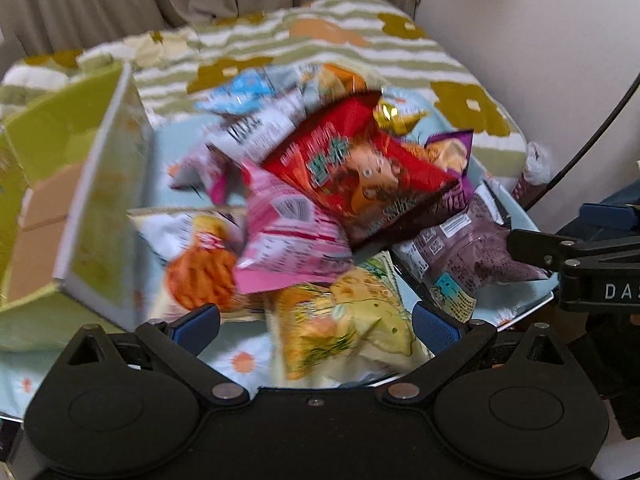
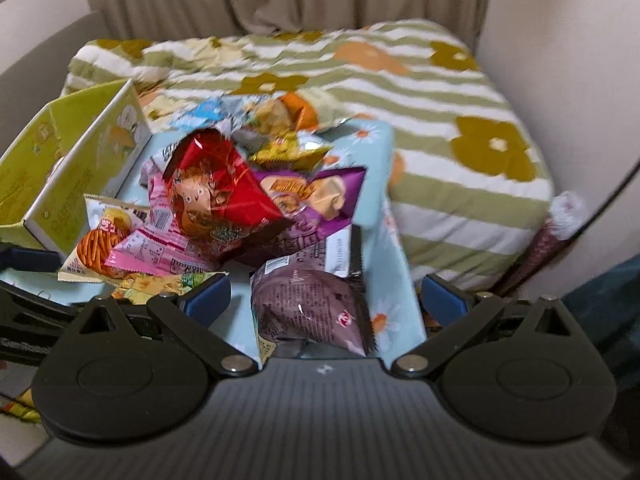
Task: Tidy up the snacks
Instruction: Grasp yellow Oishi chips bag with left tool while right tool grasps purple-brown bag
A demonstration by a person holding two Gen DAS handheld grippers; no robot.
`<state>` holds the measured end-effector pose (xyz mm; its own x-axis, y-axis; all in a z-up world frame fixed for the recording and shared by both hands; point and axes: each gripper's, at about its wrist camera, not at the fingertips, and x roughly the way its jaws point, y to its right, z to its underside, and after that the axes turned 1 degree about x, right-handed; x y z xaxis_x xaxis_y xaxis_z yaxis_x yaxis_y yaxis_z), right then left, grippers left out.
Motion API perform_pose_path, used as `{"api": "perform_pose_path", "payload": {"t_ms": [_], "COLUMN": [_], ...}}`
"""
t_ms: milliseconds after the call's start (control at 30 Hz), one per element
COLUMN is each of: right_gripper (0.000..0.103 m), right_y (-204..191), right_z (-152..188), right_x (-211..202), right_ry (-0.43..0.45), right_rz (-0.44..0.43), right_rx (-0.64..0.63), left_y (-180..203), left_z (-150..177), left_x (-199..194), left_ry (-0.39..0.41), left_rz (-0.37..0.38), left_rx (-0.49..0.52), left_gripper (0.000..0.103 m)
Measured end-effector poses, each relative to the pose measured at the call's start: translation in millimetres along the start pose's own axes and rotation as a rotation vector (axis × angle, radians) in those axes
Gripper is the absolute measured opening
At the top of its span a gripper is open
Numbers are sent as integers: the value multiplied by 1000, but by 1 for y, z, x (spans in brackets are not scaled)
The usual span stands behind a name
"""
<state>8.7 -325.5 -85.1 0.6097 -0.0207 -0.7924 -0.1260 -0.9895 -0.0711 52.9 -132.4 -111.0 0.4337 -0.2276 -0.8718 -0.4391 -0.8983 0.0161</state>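
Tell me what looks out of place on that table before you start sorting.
The snack packets lie in a loose heap on the blue flowered table, overlapping at all angles, while the green box beside them looks empty. A dark brown packet sits apart at the near edge. Nothing looks torn or spilled.

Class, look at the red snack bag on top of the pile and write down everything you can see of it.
The red snack bag is a glossy, crinkled foil-like packet, puffed and apparently sealed. It bears a cartoon face and pale lettering too blurred to read. It lies tilted on top of the heap, resting on a pink packet and overlapping a purple packet. Neither gripper touches it.
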Motion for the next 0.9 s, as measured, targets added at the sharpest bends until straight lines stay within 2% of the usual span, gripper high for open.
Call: {"api": "perform_pose_path", "payload": {"t_ms": [167,400,600,833,900], "right_gripper": [103,103,103,103,99], "right_y": [5,10,16,22,21], "right_z": [-4,-1,4,8,8], "right_x": [31,64,79,91,93], "right_ry": [-50,-132,-175,-208,-213], "right_rz": [-69,-107,-125,-163,-179], "right_rx": [-7,-1,16,55,54], "left_y": [2,-4,-3,-4,-4], "left_z": [0,4,8,12,13], "left_x": [31,55,61,60,59], "left_ry": [-76,-133,-127,-105,-99], "left_rz": [16,83,114,123,127], "left_rx": [-54,-154,-179,-178,-175], "left_gripper": [103,103,93,87,86]}}
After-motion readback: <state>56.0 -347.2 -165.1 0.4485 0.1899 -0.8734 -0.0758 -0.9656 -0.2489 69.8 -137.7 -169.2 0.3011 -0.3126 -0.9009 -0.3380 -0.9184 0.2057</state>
